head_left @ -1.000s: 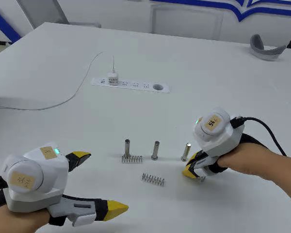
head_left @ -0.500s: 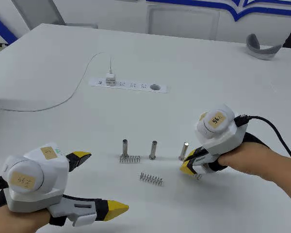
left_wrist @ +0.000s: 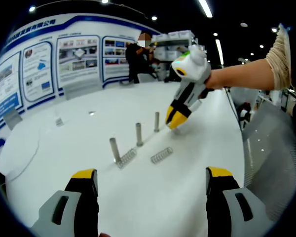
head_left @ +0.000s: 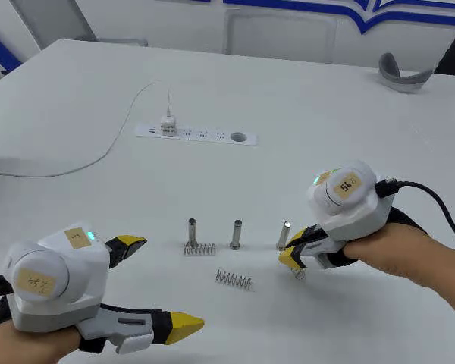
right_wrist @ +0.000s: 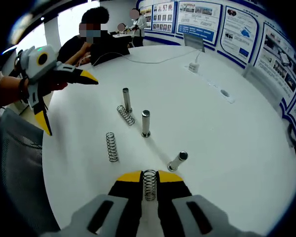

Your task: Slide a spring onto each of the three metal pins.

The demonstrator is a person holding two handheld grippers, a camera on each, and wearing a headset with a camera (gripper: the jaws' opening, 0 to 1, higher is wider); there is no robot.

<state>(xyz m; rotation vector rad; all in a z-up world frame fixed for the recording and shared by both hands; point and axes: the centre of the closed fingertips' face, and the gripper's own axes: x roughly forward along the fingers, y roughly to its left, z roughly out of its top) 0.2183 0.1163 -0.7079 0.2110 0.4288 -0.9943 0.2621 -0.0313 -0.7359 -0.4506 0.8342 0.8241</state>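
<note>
Spring one (right_wrist: 149, 185) stands pinched between the closed jaws of the right gripper (right_wrist: 149, 177), just beside the near pin (right_wrist: 177, 160). Spring two (right_wrist: 111, 146) lies loose on the table (right_wrist: 227, 148) near the middle pin (right_wrist: 145, 123), and spring three (right_wrist: 124, 114) lies against the base of the far pin (right_wrist: 126, 99). The left gripper (left_wrist: 151, 175) hovers well apart, jaws spread wide.

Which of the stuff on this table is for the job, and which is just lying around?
For the job: three metal pins, two loose springs, one spring in the right hand-held gripper.
Lying about: power strip, charger, cable, grey curved piece.
</note>
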